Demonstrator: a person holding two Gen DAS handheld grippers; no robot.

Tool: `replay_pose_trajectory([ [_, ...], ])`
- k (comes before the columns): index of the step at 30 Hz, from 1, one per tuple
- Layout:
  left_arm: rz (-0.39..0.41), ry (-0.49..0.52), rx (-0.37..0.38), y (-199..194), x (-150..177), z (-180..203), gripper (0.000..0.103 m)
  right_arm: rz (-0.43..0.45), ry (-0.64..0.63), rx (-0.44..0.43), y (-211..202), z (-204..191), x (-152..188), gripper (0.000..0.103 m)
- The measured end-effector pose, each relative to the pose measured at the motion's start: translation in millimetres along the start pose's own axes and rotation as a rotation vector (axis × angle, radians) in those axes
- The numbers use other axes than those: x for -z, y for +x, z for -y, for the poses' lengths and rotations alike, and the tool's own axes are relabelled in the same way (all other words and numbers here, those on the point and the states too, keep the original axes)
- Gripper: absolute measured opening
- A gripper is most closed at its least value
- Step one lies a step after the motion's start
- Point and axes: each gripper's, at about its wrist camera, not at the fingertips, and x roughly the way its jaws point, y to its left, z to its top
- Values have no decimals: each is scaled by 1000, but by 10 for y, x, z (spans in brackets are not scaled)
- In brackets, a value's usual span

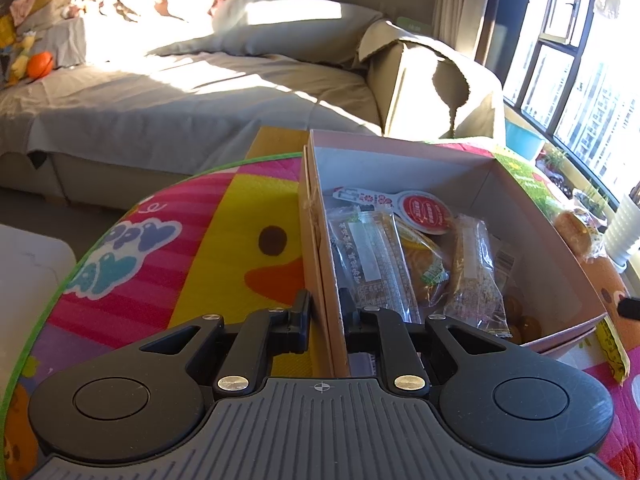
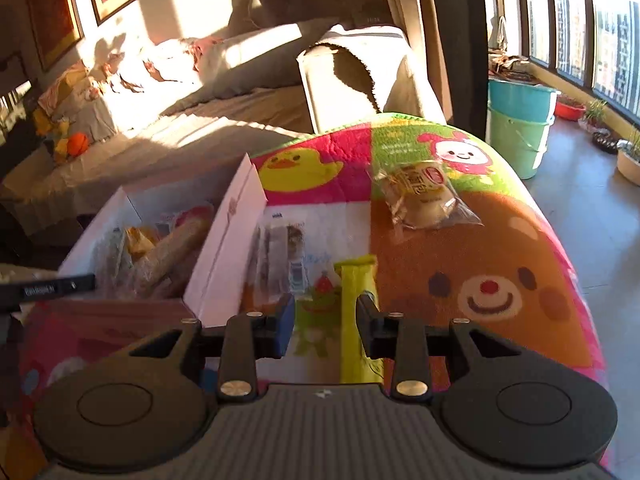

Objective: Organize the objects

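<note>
An open pink cardboard box sits on a colourful cartoon mat and holds several wrapped snacks. My left gripper straddles the box's left wall, one finger outside and one inside, closed on it. In the right wrist view the box is at the left. My right gripper is open above the mat, with a yellow-green snack packet lying by its right finger. A clear-wrapped snack bar lies beside the box. A wrapped bun lies farther off.
The mat covers a rounded table. A grey sofa stands behind it. Two stacked plastic buckets and plant pots stand on the floor by the window at right.
</note>
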Motion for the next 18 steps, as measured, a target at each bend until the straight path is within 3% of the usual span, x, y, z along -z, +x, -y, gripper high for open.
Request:
replay_pose_trajectory([
  [5,-7,10,-11,-14,8,26,16,-59,187,-105,610,113,-350,33],
  [9,-9,9,-15,-15,9,38,16,-98,269,-132,989,143,-467,33],
  [15,-8,10,-14,-17,11,37,16,-165,156,-90,1148,-42,-457,32],
  [18,-7,6,-9,-16,11,30,16,-190,118,-70,1026,-79,-390,21],
])
